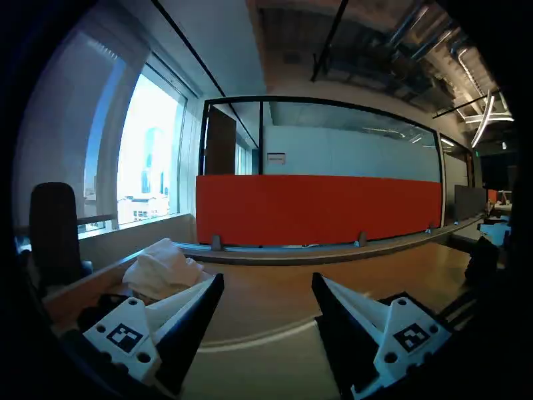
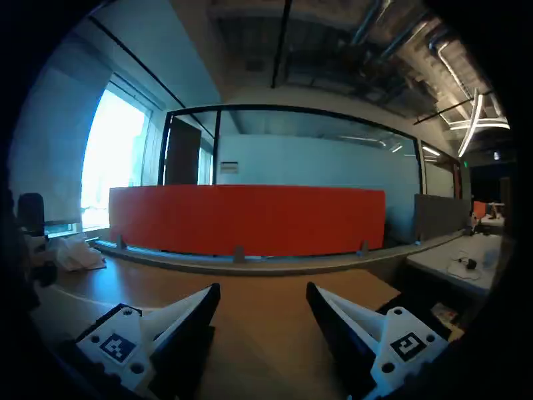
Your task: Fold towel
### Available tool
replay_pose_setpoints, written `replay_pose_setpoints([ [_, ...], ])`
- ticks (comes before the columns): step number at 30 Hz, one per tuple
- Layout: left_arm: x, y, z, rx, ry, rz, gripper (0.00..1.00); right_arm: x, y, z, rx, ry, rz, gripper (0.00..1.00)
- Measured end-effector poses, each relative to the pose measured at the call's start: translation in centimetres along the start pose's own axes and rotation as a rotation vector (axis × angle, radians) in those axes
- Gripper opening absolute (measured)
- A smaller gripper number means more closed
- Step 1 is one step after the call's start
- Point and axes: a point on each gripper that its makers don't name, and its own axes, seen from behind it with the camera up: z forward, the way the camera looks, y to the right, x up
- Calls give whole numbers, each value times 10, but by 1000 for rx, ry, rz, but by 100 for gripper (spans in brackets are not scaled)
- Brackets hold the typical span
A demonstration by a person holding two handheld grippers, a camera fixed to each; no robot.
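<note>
Left gripper view: the left gripper (image 1: 266, 277) is hanging over the wooden counter (image 1: 280, 303) with its fingers spread wide, holding nothing. The white towel (image 1: 163, 268) is lying crumpled on the counter, just beyond the left-hand finger. Right gripper view: the right gripper (image 2: 262, 287) is likewise gaping wide and gripping nothing above the counter, while the towel is sitting bunched far off at the left, near the orange partition (image 2: 246, 220).
</note>
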Motion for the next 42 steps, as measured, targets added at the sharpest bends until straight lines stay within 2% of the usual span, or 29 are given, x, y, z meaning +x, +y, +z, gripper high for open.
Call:
replay_pose_setpoints([
  [11, 69, -1, -1, -5, -3, 25, 98, 77, -3, -3, 5, 10, 3, 100],
  [18, 99, 1, -6, -17, -14, 37, 98, 105, 0, -6, 2, 10, 6, 100],
  [24, 109, 7, -8, -39, -33, 35, 98, 123, -1, -9, 12, 6, -7, 100],
  [30, 111, 20, -8, -90, -57, 15, 98, 134, -6, -11, 40, -8, -39, 100],
  [42, 101, 44, -3, -221, -128, 37, 98, 120, -43, -11, 194, -108, -120, 100],
])
